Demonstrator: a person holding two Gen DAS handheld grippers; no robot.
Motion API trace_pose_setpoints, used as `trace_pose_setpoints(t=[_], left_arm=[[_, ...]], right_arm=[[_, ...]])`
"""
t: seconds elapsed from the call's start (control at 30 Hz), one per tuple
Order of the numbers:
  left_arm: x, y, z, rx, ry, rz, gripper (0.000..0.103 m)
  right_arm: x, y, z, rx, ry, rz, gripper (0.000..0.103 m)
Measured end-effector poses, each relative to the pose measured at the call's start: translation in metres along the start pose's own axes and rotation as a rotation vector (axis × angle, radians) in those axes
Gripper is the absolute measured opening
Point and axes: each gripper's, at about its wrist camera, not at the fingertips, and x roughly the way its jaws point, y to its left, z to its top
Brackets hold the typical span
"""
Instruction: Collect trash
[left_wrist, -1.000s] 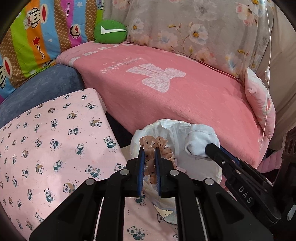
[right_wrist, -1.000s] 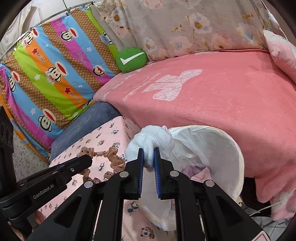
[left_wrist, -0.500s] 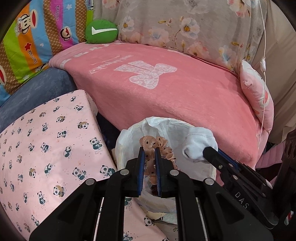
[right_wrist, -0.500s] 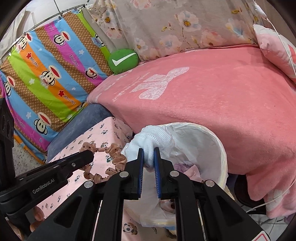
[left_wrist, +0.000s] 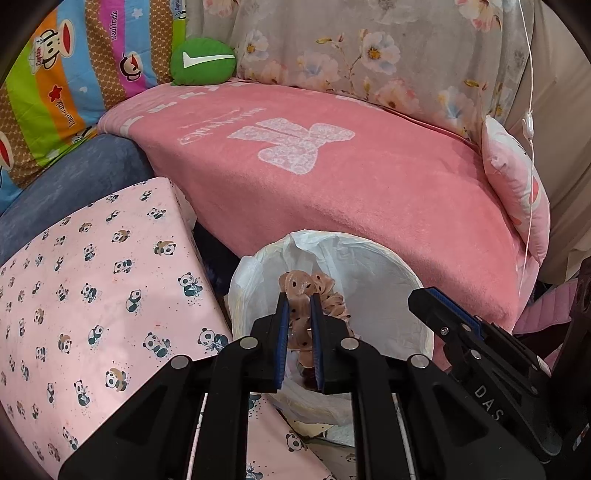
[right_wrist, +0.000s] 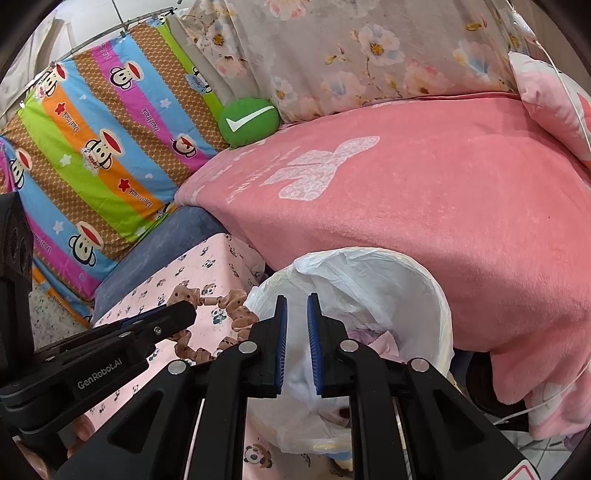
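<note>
Left gripper (left_wrist: 298, 308) is clamped on the brown scrunchie (left_wrist: 314, 295) over the white-lined trash bin (left_wrist: 413, 280) — right gripper (right_wrist: 296, 312), at its 3 o'clock, looks nearly closed and probably empty.

Pink blanket-covered bed (left_wrist: 369, 192), green check-mark cushion (left_wrist: 203, 61) and pink pillow (left_wrist: 517, 184) on it

A pink blanket (left_wrist: 369, 192) covers the sofa, with a flowered cloth (left_wrist: 369, 48) behind it. A striped cartoon sheet (right_wrist: 103, 147) hangs at the left, a green cushion (right_wrist: 248, 121) beside it. Speckled floor (right_wrist: 51, 317) shows below.
</note>
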Motion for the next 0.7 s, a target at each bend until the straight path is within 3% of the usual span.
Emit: trace_pose_setpoints(t=[0.1, 0.17, 0.23, 0.3, 0.63, 0.7], left_arm=[[0.001, 0.001, -0.001, -0.010, 0.006, -0.004, 0.015], [0.001, 0.004, -0.002, -0.023, 0.002, 0.004, 0.036], [-0.003, 0.006, -0.003, -0.031, -0.028, 0.028, 0.070], [-0.008, 0.007, -0.004, -0.032, -0.060, 0.057, 0.079], [-0.018, 0.026, -0.026, -0.046, -0.061, 0.142, 0.080], [-0.020, 0.030, -0.032, -0.051, -0.057, 0.171, 0.082]], right_arm=[[0.000, 0.002, 0.000, -0.007, 0.001, -0.002, 0.013], [-0.001, 0.005, 0.000, -0.017, 0.000, -0.011, 0.013], [-0.002, 0.007, 0.000, -0.024, -0.001, -0.015, 0.015], [-0.003, 0.008, -0.001, -0.039, 0.009, -0.028, 0.017], [-0.019, 0.018, -0.009, -0.103, 0.061, -0.096, 0.051], [-0.025, 0.020, -0.013, -0.128, 0.066, -0.121, 0.063]])
